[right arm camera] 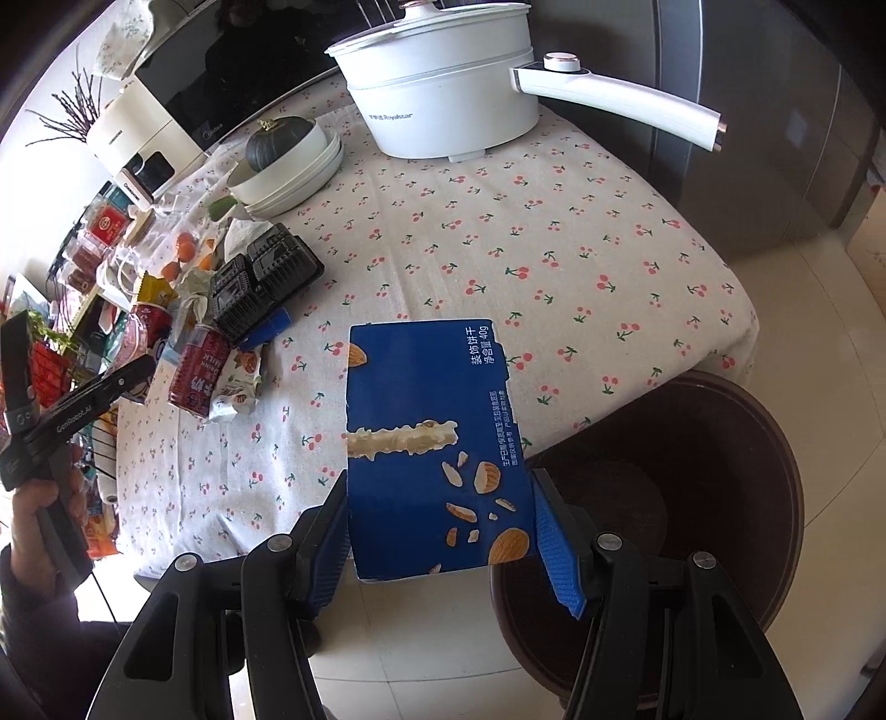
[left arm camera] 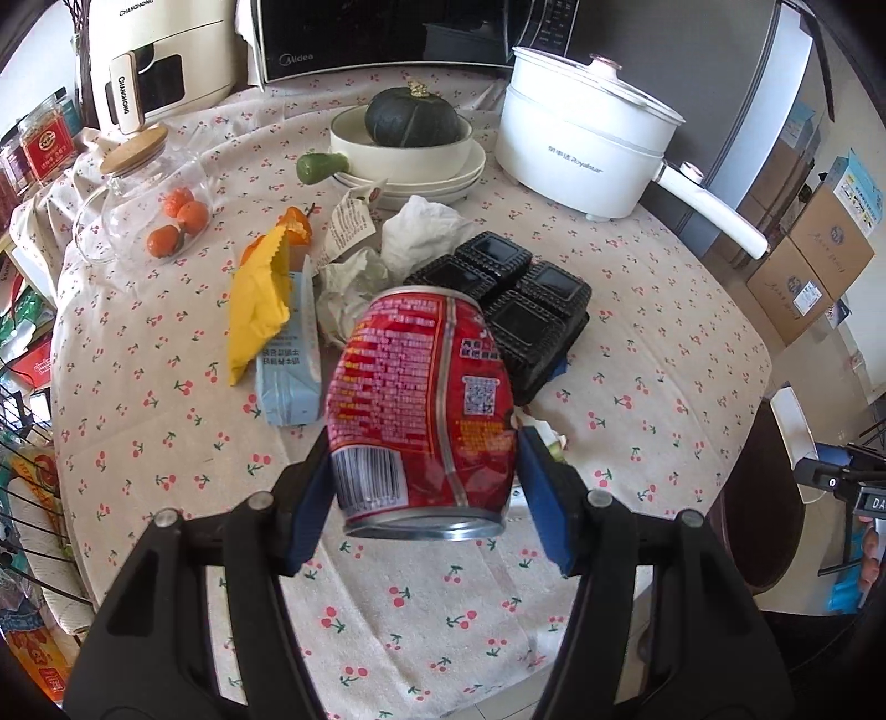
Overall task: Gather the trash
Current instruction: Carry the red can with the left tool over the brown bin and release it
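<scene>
My left gripper (left arm camera: 423, 471) is shut on a dented red can (left arm camera: 421, 404), held above the cherry-print tablecloth (left arm camera: 166, 432). Behind it lie a yellow wrapper (left arm camera: 260, 304), a light blue carton (left arm camera: 290, 365), crumpled tissues (left arm camera: 421, 230) and a black plastic tray (left arm camera: 515, 299). My right gripper (right arm camera: 440, 515) is shut on a blue biscuit box (right arm camera: 432, 443), held over the table's front edge beside a dark round bin (right arm camera: 664, 526). The can (right arm camera: 196, 371) and the left gripper's body (right arm camera: 83, 410) show at the left of the right wrist view.
A white electric pot (left arm camera: 581, 144) with a long handle stands at the back right. A dark squash sits in stacked bowls (left arm camera: 404, 160). A glass jar (left arm camera: 149, 205) with orange fruit lies at the left. A microwave (left arm camera: 387, 39) and cardboard boxes (left arm camera: 803, 260) are behind.
</scene>
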A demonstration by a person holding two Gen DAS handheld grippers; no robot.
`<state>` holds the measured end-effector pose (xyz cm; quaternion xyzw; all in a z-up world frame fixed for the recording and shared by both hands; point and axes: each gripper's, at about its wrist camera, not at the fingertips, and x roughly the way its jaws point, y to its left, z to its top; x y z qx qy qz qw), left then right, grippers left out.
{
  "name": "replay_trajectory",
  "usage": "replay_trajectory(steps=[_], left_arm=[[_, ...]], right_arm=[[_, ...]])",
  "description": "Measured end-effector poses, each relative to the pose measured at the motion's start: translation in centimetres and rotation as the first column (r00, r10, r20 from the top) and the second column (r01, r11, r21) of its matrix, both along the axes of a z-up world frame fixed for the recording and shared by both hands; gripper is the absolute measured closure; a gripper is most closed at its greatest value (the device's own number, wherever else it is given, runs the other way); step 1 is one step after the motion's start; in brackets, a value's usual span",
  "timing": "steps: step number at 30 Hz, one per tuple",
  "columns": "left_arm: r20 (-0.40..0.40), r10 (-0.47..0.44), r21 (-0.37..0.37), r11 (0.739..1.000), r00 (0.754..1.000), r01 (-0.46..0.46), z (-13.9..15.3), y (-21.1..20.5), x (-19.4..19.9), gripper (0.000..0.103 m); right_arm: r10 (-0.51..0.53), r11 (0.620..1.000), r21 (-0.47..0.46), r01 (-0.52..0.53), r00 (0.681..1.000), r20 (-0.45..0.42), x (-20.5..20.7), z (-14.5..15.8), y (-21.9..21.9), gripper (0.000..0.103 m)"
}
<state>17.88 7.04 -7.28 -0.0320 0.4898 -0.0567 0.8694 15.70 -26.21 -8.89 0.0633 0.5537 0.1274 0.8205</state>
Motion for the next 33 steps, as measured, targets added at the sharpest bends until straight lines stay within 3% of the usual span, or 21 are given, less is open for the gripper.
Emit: replay_trajectory(steps=[4,9,20,27,33], left_arm=[[-0.004,-0.093,-0.027,0.995,0.996,0.093,0.2,-3.6,-1.7,0.039],[0.016,-0.229,-0.041,0.972,0.973,0.23,0.7,-9.6,-3.4,0.039],[-0.012,-0.474,-0.077,0.878,0.88,0.472,-1.9,-22.1,-5.7,0.039],[-0.018,-0.566,-0.062,0.823,0.824,0.564,-4.4,-28.0,-6.2,0.039],[-0.017,-0.598,-0.032,0.802,0.802,0.597,-6.3,-30.6,-5.9,0.039]], right_arm=[[-0.028,0.999,-0.035,0.029,1.0,0.012,-0.9,-0.1,-1.8,0.042],[-0.079,0.995,-0.06,0.08,0.997,0.014,-2.1,-0.7,-4.9,0.042],[-0.196,0.976,-0.1,0.193,0.98,-0.028,-6.0,-3.5,-11.9,0.042],[-0.273,0.957,-0.117,0.265,0.96,-0.058,-7.7,-5.1,-15.9,0.042],[-0.307,0.946,-0.138,0.294,0.948,-0.081,-8.5,-6.0,-17.5,0.042]])
